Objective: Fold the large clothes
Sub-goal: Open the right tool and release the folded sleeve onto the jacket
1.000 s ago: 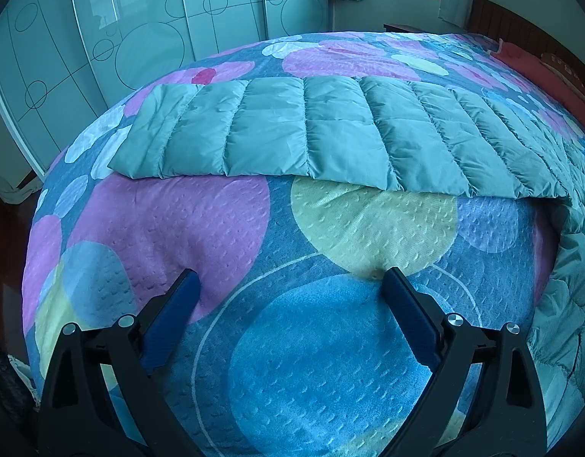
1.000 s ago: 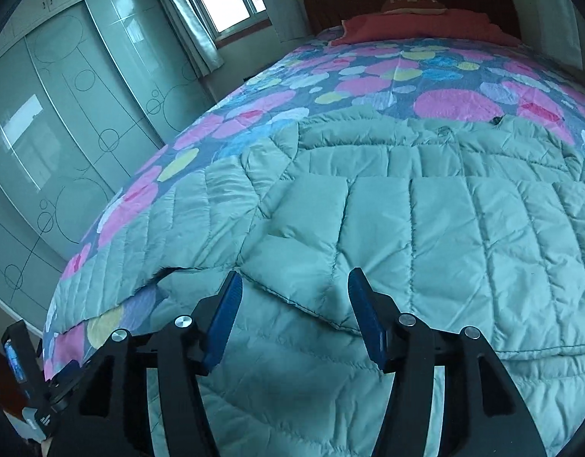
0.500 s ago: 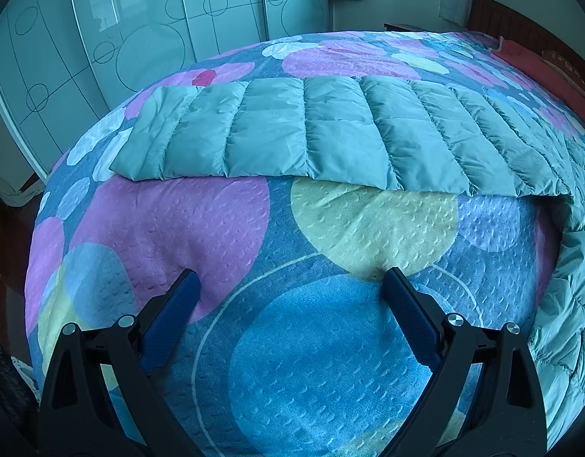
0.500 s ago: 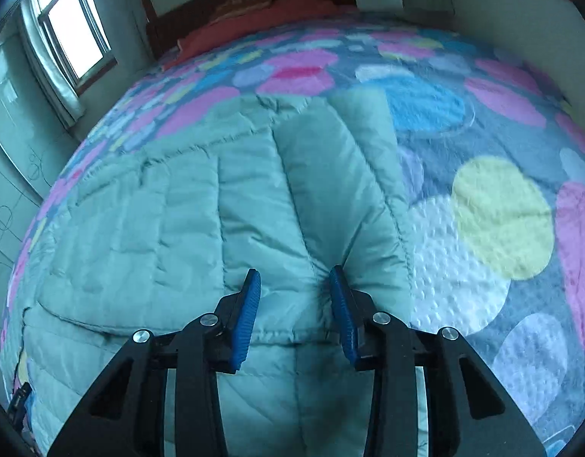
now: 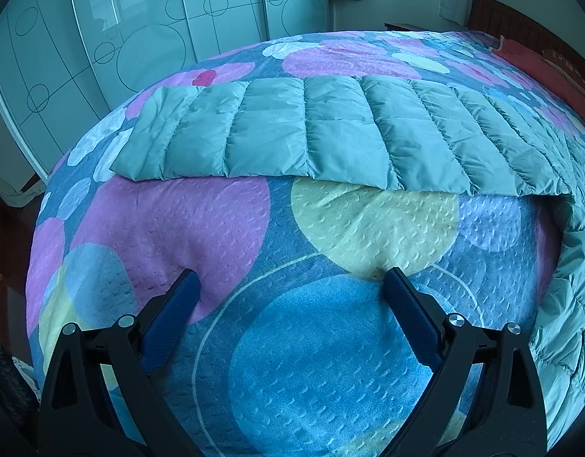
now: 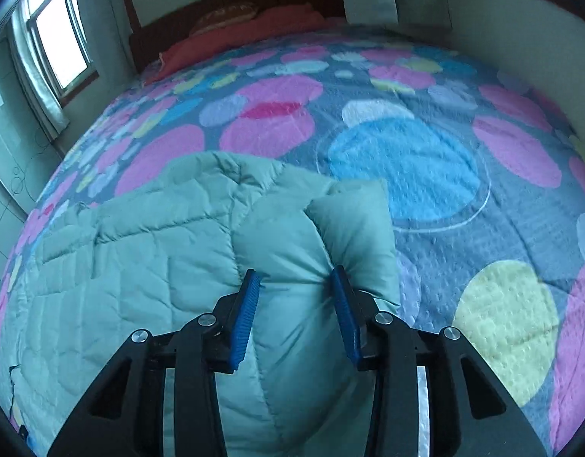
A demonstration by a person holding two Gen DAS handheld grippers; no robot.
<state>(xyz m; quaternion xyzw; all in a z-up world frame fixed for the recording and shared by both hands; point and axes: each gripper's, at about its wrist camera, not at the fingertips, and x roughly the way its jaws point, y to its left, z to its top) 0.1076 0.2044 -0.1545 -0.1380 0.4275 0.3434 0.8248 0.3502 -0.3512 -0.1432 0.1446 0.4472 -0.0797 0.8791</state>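
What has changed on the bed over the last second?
The right gripper swung across the pale green quilted down jacket to its sleeve and closed around it; its jaws are now opening slightly. The left gripper stayed open over the circle-patterned bedspread.

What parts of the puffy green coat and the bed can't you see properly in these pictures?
- Left wrist view: the puffy green coat runs off the right edge, so its body is cut off; only one sleeve lies in full sight.
- Right wrist view: the right gripper hides the padding bunched between its fingers; the coat's near part is cut off by the bottom edge.
- Right wrist view: the pillow is blurred.
- Left wrist view: the left gripper covers the bedspread beneath it.
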